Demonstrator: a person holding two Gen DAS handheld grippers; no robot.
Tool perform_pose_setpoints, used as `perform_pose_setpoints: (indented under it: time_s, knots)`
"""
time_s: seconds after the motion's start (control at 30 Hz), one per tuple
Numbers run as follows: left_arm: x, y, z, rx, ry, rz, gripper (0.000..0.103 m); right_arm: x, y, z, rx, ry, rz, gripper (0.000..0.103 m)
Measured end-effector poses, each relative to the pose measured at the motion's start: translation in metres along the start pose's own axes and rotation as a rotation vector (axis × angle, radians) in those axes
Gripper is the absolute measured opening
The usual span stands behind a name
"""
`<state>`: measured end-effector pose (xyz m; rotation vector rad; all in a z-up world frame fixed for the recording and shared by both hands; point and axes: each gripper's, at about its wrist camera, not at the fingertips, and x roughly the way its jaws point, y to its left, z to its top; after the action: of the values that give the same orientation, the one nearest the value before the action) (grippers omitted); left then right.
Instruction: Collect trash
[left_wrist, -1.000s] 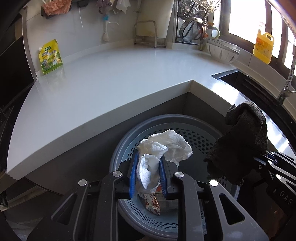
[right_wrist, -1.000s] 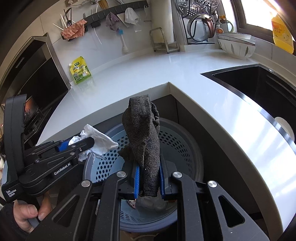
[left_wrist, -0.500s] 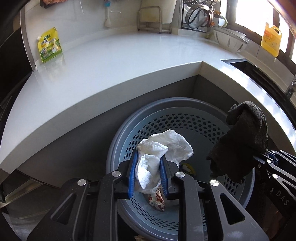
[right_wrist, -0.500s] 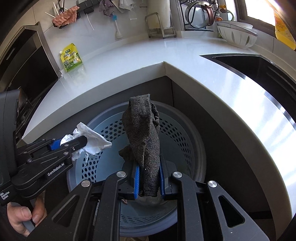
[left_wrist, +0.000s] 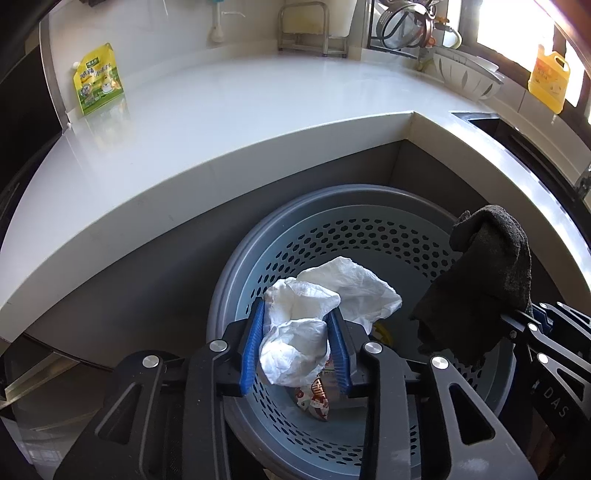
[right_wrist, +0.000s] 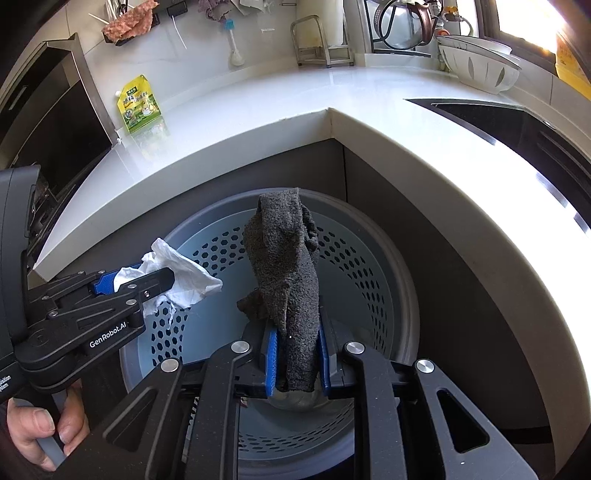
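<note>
Trash Over the Bin

While both claws hang over the grey bin, the left claw pinches a white crumpled tissue and the right claw pinches a dark rag. Next, each should let go. Around it curves a bare white bench by the sink.
</note>
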<state>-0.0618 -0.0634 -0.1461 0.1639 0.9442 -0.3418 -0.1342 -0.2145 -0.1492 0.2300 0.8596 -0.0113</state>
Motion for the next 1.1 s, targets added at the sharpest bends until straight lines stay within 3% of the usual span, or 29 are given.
perform_pose_setpoints:
  time_s: [0.07,0.1,0.17,0.37,1.1]
  knots:
    - [-0.002,0.000,0.000,-0.003,-0.008,0.007,0.052,-0.003,-0.001,-0.001,0.003,-0.008,-0.008,0.024]
    - [-0.004,0.000,0.000,-0.005,-0.013,0.011,0.059,-0.005,-0.001,-0.001,0.007,-0.015,-0.011,0.037]
    - [-0.007,0.001,0.000,-0.007,-0.022,0.017,0.063,-0.010,-0.001,0.000,0.016,-0.039,-0.012,0.058]
    - [-0.017,0.008,0.001,-0.027,-0.040,0.026,0.073,-0.017,0.001,0.003,0.016,-0.054,-0.021,0.060]
    - [-0.054,0.014,-0.003,-0.045,-0.116,0.042,0.091,-0.049,0.019,0.004,-0.009,-0.120,-0.057,0.073]
